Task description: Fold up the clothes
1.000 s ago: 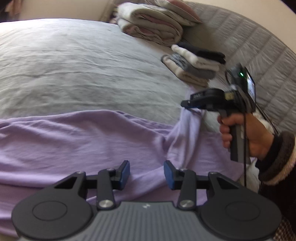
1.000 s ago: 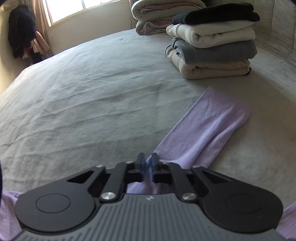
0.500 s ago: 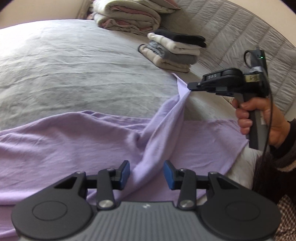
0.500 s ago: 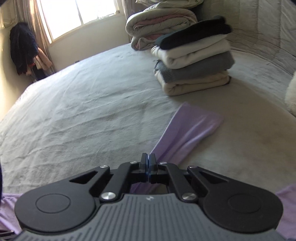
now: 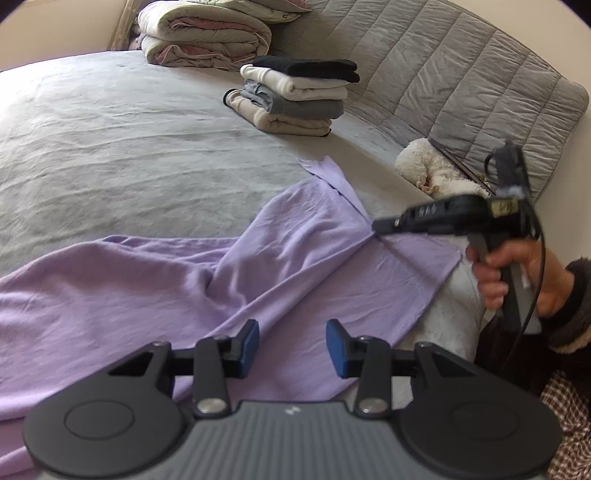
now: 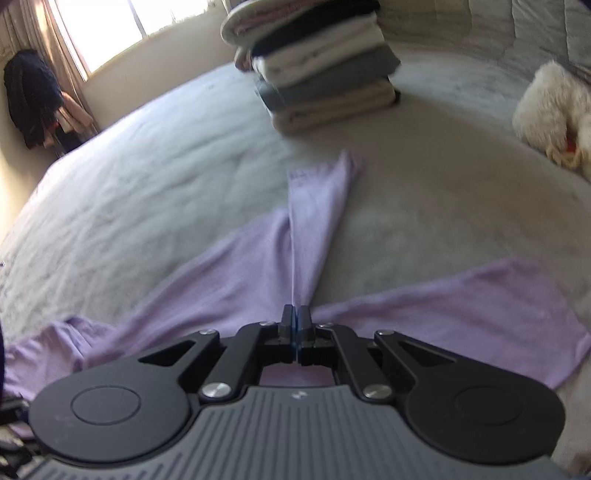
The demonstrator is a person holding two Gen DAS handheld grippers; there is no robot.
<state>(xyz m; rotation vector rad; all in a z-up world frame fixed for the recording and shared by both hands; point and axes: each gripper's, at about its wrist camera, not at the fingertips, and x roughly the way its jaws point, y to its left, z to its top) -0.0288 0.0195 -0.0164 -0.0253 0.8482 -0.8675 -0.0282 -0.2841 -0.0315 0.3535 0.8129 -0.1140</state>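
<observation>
The lilac garment (image 5: 295,258) lies spread across the near part of the grey bed (image 5: 129,147), its sleeve reaching toward the folded stack (image 5: 295,99). It looks thin, light and limp, so it should drape and crease freely; seams, cuffs and hems are probably the surest holds. The right tongs (image 6: 295,319) are clamped together on a fold of it. The left tongs (image 5: 291,345) stand apart, empty, above the cloth. The left view shows the person's hand (image 5: 517,280) on the right handle; only the right view shows the window (image 6: 122,22).
</observation>
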